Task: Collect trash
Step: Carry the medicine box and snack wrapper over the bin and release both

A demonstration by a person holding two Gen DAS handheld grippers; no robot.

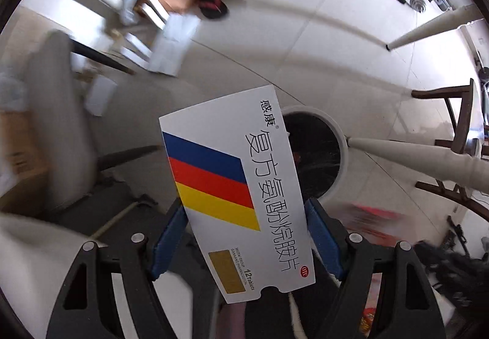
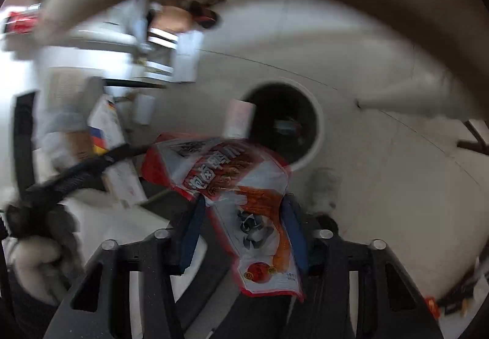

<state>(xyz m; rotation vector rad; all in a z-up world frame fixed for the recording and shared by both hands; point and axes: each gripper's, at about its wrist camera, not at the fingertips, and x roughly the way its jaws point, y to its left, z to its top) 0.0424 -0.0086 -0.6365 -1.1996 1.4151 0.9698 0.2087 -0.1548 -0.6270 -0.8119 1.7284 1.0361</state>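
Medicine box (image 1: 235,189) clamped in left gripper (image 1: 246,235)

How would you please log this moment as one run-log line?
left gripper: grips medicine box | right gripper: grips snack wrapper | trash bin: below

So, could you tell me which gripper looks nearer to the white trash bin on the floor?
Left, as far as the views show. The left gripper, holding the medicine box, sits just short of the trash bin. The right gripper, holding the snack wrapper, looks farther back.
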